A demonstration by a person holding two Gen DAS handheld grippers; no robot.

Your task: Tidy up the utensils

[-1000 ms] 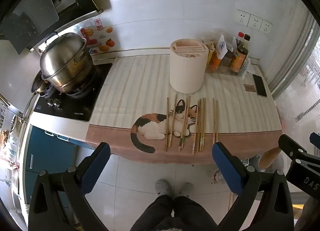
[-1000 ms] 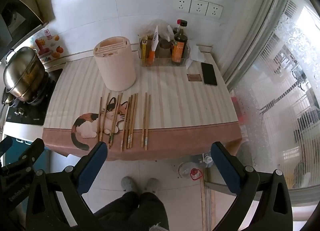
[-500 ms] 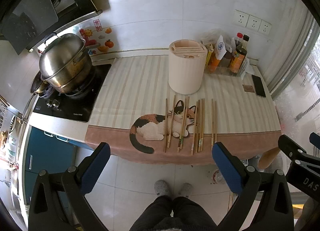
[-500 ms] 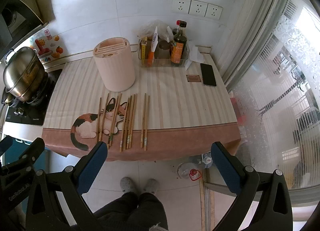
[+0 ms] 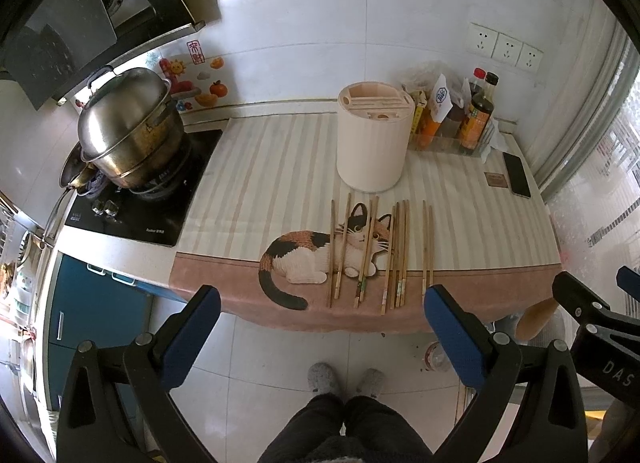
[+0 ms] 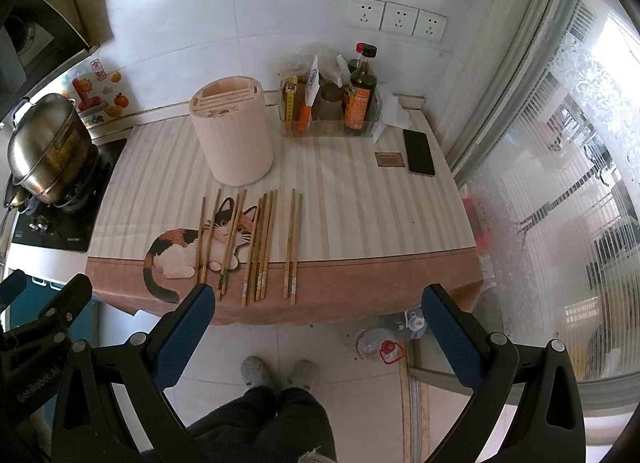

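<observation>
Several wooden chopsticks [image 5: 394, 251] lie side by side on a striped counter mat with a cat picture [image 5: 304, 255], near the counter's front edge; they also show in the right wrist view [image 6: 260, 243]. Behind them stands a round cream utensil holder [image 5: 374, 141] with slots on top, also in the right wrist view [image 6: 236, 135]. My left gripper [image 5: 320, 331] is open and empty, held above the floor in front of the counter. My right gripper [image 6: 318, 327] is open and empty, likewise back from the counter edge.
A steel pot [image 5: 128, 131] sits on the black stove [image 5: 132, 211] at the left. A tray of sauce bottles [image 6: 340, 103] stands at the back right, with a phone [image 6: 418, 153] and a small card [image 6: 390, 161] beside it. A plastic bottle [image 6: 384, 343] lies on the floor.
Both grippers have drifted slightly back and up from the counter; the scene sits a little higher in the views. Nothing on the counter has moved.
</observation>
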